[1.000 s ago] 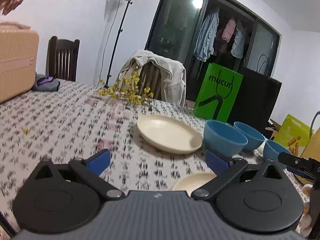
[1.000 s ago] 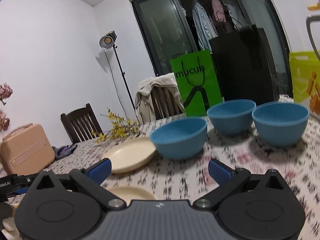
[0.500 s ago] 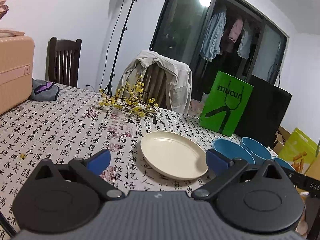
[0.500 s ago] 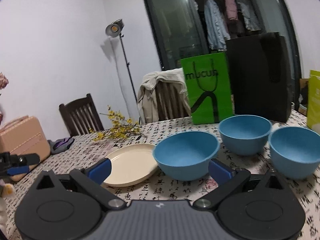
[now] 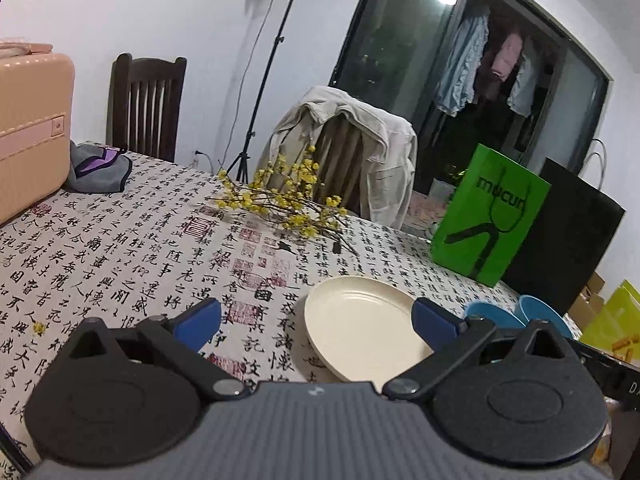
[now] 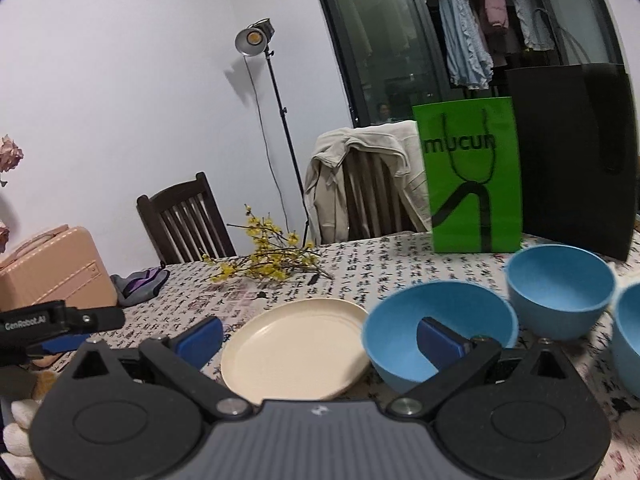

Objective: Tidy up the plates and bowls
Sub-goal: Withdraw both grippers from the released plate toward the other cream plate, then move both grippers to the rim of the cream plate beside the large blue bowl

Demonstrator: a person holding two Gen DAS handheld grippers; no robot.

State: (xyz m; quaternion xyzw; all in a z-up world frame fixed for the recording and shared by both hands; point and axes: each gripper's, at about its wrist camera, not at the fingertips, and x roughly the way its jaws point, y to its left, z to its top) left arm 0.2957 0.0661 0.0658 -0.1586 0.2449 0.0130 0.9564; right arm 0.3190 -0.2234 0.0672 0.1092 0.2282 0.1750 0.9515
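A cream plate [image 5: 360, 328] [image 6: 296, 344] lies flat on the calligraphy-print tablecloth [image 5: 120, 248]. Right of it stand three blue bowls: the nearest [image 6: 400, 336], a second [image 6: 560, 296] behind it, and a third [image 6: 628, 320] cut by the frame edge. In the left wrist view only two blue bowl rims [image 5: 492, 316] [image 5: 540, 312] show past my right finger. My left gripper [image 5: 316, 320] hovers open above the table, short of the plate. My right gripper [image 6: 320, 338] is open too, holding nothing, with the plate and nearest bowl just beyond its fingers.
A green paper bag [image 6: 472, 176] and a black bag [image 6: 572, 160] stand behind the bowls. Yellow flower branches [image 5: 280, 200] lie mid-table. A pink suitcase [image 5: 28, 132] and grey-purple cloth [image 5: 100, 168] sit far left. Chairs line the far edge. The left tool's black housing [image 6: 60, 320] is at the left.
Both grippers have risen and pulled back, staying open. A second cream plate seen just under the left gripper a second ago is now out of sight.
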